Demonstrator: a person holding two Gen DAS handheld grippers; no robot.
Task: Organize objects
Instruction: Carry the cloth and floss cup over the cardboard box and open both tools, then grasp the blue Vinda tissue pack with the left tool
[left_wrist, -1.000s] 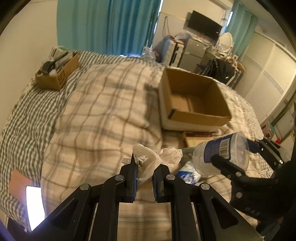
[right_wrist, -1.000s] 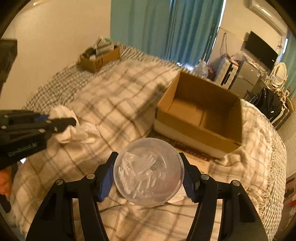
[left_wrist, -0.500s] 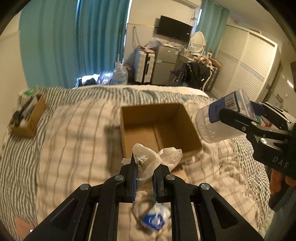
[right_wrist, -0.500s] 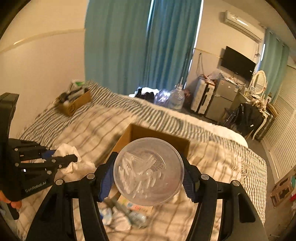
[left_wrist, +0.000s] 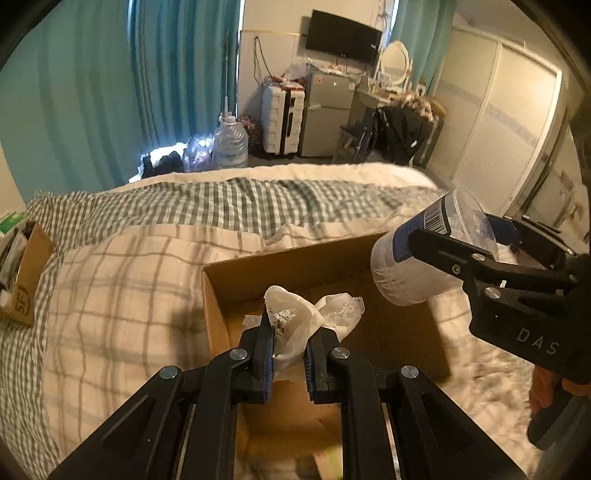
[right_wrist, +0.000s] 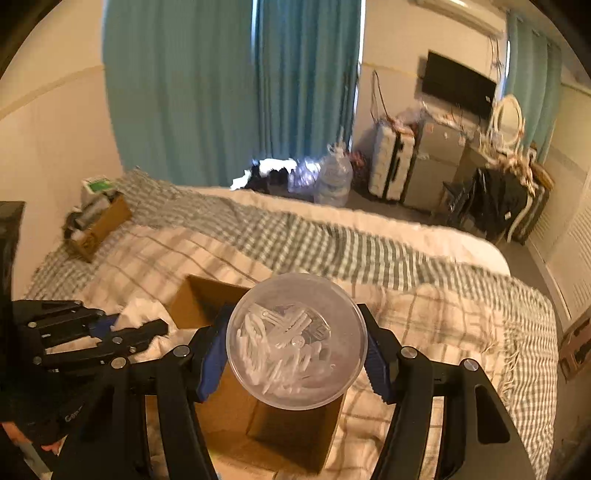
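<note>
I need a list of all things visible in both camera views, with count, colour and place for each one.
cardboard box: 1, brown, open, on the bed below both grippers
small box: 1, brown, filled, far left on the bed
lace cloth: 1, white, in the left gripper
plastic jar: 1, clear, blue label, in the right gripper
blanket: 1, cream plaid, on the bed
curtains: teal, behind the bed
suitcase: 1, white, by the wall
water jug: 1, clear, on the floor
left gripper: black, shut on the cloth
right gripper: black, shut on the jar
</note>
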